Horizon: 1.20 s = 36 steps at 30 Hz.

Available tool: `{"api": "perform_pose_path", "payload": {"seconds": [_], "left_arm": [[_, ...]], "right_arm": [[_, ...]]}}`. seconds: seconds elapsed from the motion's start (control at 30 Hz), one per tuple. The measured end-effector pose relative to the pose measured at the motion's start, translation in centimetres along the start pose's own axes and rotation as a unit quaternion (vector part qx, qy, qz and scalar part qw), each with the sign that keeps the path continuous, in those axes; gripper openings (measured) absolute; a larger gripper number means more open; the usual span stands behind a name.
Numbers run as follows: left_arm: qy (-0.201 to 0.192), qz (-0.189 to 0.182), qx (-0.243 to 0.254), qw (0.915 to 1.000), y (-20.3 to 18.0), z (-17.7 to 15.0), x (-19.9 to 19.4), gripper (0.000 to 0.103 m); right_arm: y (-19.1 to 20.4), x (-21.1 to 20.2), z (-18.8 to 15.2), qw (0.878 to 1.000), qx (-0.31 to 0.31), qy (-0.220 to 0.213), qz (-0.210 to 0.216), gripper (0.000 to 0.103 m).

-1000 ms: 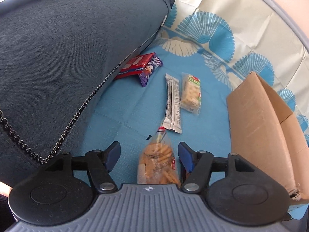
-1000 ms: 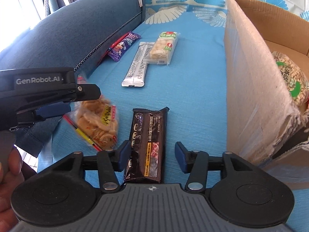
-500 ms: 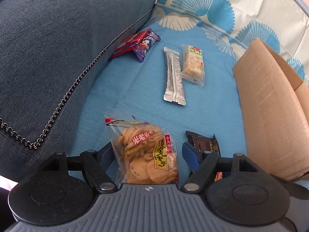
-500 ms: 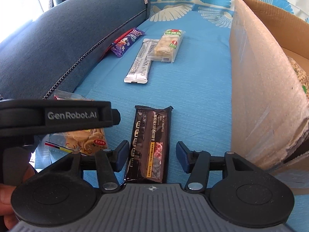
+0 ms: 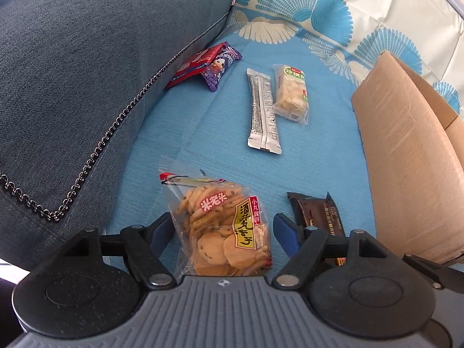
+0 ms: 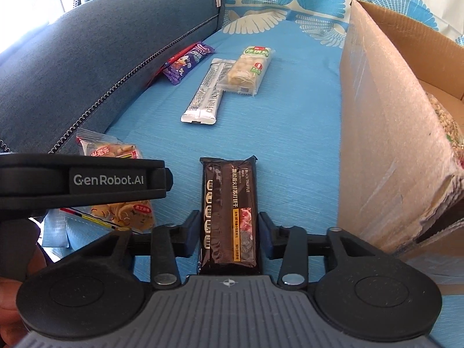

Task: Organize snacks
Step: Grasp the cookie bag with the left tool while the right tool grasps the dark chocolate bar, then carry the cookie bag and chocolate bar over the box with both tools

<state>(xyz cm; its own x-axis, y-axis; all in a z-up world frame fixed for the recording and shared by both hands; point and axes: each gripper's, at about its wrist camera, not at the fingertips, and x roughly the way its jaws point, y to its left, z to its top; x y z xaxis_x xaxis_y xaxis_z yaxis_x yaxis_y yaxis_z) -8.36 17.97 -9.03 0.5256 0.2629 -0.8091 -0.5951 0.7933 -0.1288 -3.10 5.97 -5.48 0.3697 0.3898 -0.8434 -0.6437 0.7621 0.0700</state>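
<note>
Holding your left hand-held gripper (image 5: pixel 221 232) low over the blue cloth (image 5: pixel 203 133), you are straddling the clear cracker bag (image 5: pixel 223 226); its blue fingers are standing apart on either side, with a gap showing on the right, so nothing is clamped. The bag is lying flat on the cloth, red-striped end pointing away from you.

Left edge: the grey-blue sofa cushion (image 5: pixel 87 72) with its beaded trim is rising along the cloth. A red packet (image 5: pixel 194 65) and a purple packet (image 5: pixel 221 65) are resting against its base, overlapping.

Centre: a silver sachet (image 5: pixel 262 113) is lying lengthwise, with a clear-wrapped pastry bar (image 5: pixel 291 92) just beside it on the right, touching along one edge.

Moving right, your right hand-held gripper (image 6: pixel 229 237) is straddling the dark biscuit bar (image 6: pixel 229 214). The fingers are sitting very close to both long sides of the wrapper; whether they are pressing it, you cannot tell from this view. The bar is lying flat on the cloth, pointing away from you.

Far right: the cardboard box (image 6: pixel 385 133) is standing open just beside the bar, with a bag of pale snacks (image 6: pixel 443 121) partly showing inside.
</note>
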Motion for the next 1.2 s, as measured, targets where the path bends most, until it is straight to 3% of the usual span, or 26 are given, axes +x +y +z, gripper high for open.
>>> {"api": "perform_pose_path", "payload": {"seconds": [0.07,0.23,0.33,0.6,0.8,1.2], "left_arm": [[-0.001,0.005,0.002,1.0000,-0.1,0.0,0.0,0.078],[-0.008,0.005,0.014,0.9999,-0.2,-0.1,-0.2,0.061],[-0.015,0.003,0.016,0.9997,-0.3,-0.2,-0.4,0.057],[-0.079,-0.021,0.009,0.9966,0.0,-0.2,-3.0,0.056],[-0.141,-0.048,-0.003,0.9889,0.5,-0.3,-6.0,0.056],[-0.172,-0.084,0.031,0.9810,-1.8,-1.2,-8.7,0.055]], "right_arm": [[0.0,-0.1,0.0,1.000,0.000,-0.002,-0.003,0.041],[0.0,-0.9,0.3,1.000,0.000,-0.022,-0.005,0.041],[0.0,-1.7,0.4,0.999,0.000,-0.038,-0.005,0.041],[1.0,-4.5,0.3,0.994,-0.021,-0.103,-0.003,0.041],[1.1,-7.7,-0.2,0.986,-0.040,-0.161,-0.005,0.041],[-2.5,-13.6,-0.6,0.964,-0.042,-0.262,-0.009,0.041]]}}
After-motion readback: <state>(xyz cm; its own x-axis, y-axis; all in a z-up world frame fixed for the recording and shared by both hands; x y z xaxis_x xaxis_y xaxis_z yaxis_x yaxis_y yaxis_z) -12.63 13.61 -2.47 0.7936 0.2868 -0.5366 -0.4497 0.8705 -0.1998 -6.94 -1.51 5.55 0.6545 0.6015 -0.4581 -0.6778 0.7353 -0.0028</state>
